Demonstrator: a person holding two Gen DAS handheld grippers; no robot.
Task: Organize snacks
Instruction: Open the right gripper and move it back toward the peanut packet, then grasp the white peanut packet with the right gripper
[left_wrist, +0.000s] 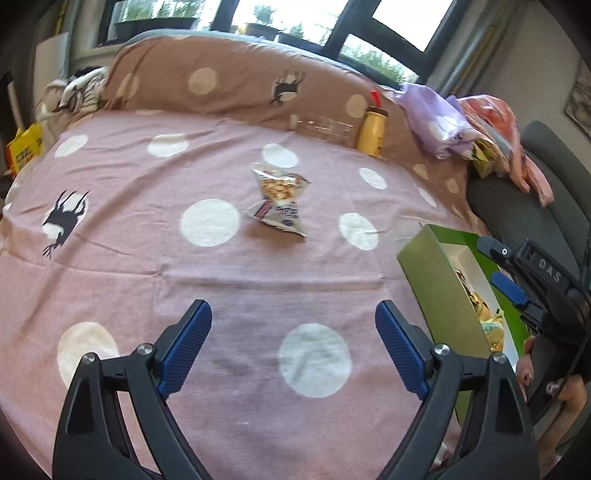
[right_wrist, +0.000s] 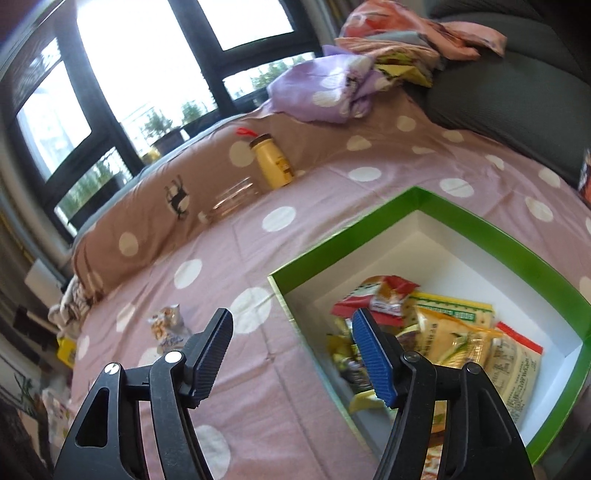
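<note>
Your left gripper (left_wrist: 293, 314) hangs over the pink polka-dot bedspread (left_wrist: 110, 266), its blue-padded jaws spread wide with only cloth between them. Ahead of it, alone on the spread and well apart from everything else, lies a small crinkled snack packet (left_wrist: 279, 199), clear at the top with pale pieces showing inside.

Behind the packet, against the brown dotted pillow (left_wrist: 221, 77), an empty clear container (left_wrist: 325, 127) lies on its side just beside an upright yellow bottle (left_wrist: 373, 129) with a dark cap. Right of that, a crumpled lilac cloth (left_wrist: 439, 118) is piled near a grey cushion (left_wrist: 517, 206).

At the right edge of the left wrist view stands the green box (left_wrist: 436, 280), white inside, and your right gripper (left_wrist: 513, 273) reaches in over it.

From the right wrist view, your right gripper (right_wrist: 291, 350) has its jaws parted and nothing between them; one finger sits over the bedspread, the other over the near corner of the green box (right_wrist: 480, 218). Inside the box, snack bags (right_wrist: 454, 332) in yellow, red and gold lie heaped toward the near side.
</note>
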